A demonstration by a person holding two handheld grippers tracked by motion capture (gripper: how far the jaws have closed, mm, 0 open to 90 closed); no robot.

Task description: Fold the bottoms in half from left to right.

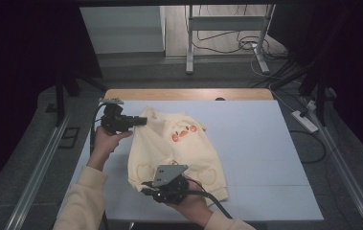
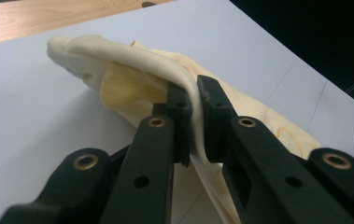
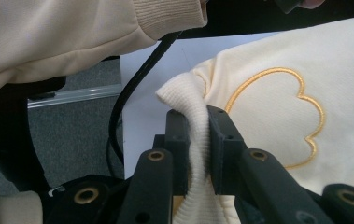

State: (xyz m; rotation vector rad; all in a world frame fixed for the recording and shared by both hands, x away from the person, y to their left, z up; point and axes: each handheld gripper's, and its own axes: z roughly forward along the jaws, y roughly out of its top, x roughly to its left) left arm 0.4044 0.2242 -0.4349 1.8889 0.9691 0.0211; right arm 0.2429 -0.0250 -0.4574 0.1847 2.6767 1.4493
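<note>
- One cream sweatshirt (image 1: 174, 148) lies on one white table (image 1: 265, 143).
- Two grippers clamp it: left gripper (image 2: 194, 100) pinches one shoulder fold, right gripper (image 3: 197, 123) its ribbed hem.

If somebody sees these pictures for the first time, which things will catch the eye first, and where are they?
A cream sweater with an orange duck face lies in the middle of the white table. The left tool pinches its far left edge. The right tool is shut on the ribbed hem at the near left corner, beside an embroidered heart outline.
</note>
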